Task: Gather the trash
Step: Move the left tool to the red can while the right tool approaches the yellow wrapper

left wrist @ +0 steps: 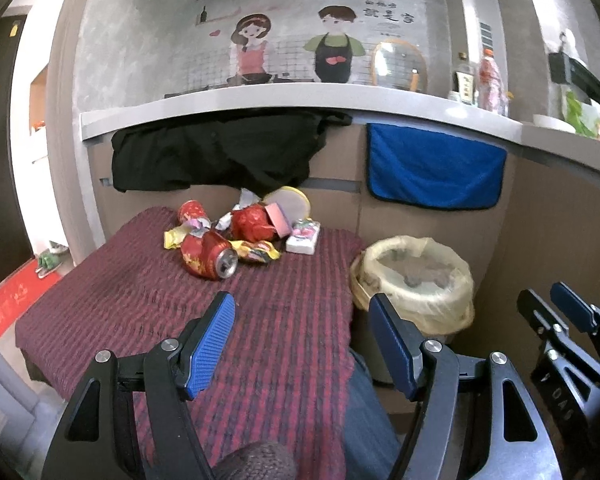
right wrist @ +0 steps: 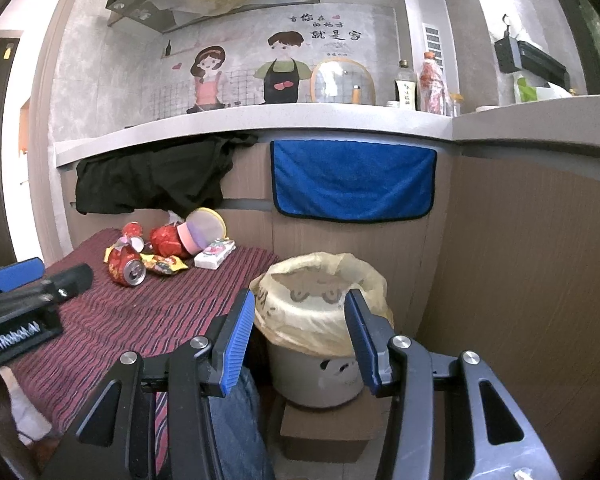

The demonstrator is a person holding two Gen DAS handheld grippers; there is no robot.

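A heap of trash lies at the far end of a table with a dark red striped cloth [left wrist: 148, 304]: a crushed red can [left wrist: 208, 256] nearest me, a yellow snack wrapper [left wrist: 256, 252], a red crumpled ball [left wrist: 250, 224], a second red can [left wrist: 192, 210], a pink and yellow round lid [left wrist: 288, 204] and a white tissue pack [left wrist: 303, 236]. The can also shows in the right wrist view [right wrist: 126, 266]. A bin lined with a yellow bag [left wrist: 416, 280] [right wrist: 320, 300] stands right of the table. My left gripper [left wrist: 304, 340] is open and empty over the cloth. My right gripper [right wrist: 300, 336] is open and empty before the bin.
A grey counter [left wrist: 260, 96] runs along the back with bottles [left wrist: 490, 80] on its right part. A black cloth [left wrist: 216, 152] and a blue towel [left wrist: 436, 168] hang from it. The bin stands on a brown box [right wrist: 324, 428]. Brown cabinet panels [right wrist: 520, 260] close in the right side.
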